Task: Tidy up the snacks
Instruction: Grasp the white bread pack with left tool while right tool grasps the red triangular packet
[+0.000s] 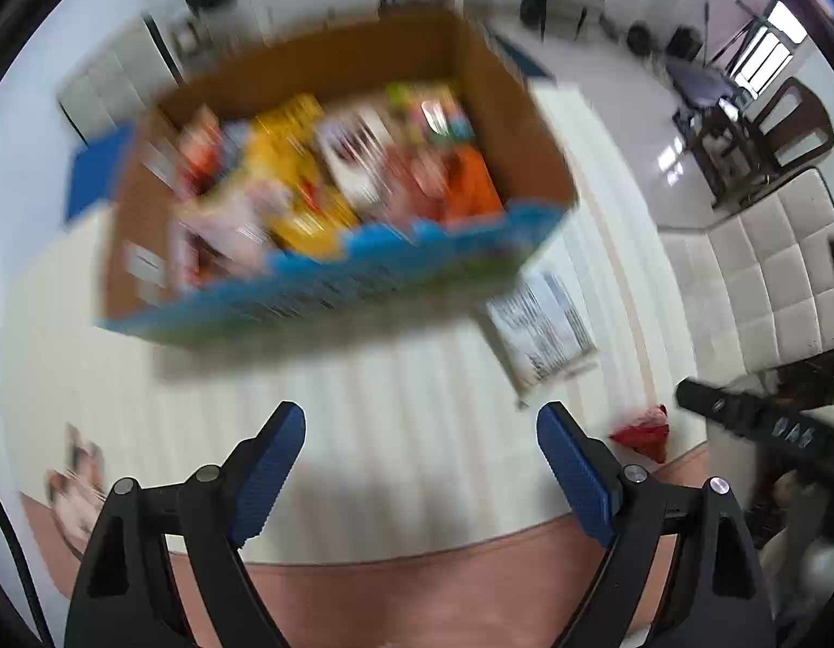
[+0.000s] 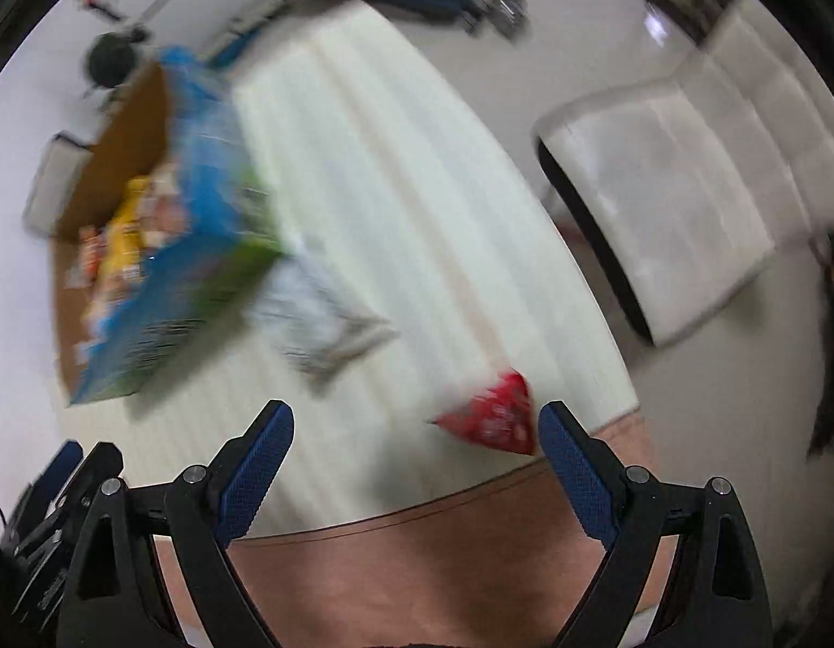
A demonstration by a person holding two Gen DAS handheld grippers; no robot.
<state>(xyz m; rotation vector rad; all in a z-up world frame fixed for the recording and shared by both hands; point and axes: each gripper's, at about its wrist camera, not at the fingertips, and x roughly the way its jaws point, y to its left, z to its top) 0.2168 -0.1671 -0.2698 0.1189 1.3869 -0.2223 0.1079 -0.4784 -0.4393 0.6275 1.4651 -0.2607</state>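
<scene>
A cardboard box [image 1: 487, 124] with a blue printed outside holds several colourful snack packets and stands on the white ribbed table cover [image 1: 395, 378]. The box [image 2: 147, 162] is at the left in the right wrist view. A red snack packet [image 2: 492, 421] lies near the cover's front edge, just beside the right finger of my right gripper [image 2: 414, 421], which is open and empty above the table. My left gripper [image 1: 419, 426] is open too, with only bare cover between its fingers. The red packet [image 1: 641, 434] is to its right. Both views are blurred.
A pale printed packet [image 1: 541, 324] lies flat by the box's right corner. Another packet [image 1: 76, 475] sits at the cover's left edge. The brown table edge [image 2: 417, 551] shows below the cover. A white padded chair [image 2: 687, 189] stands to the right.
</scene>
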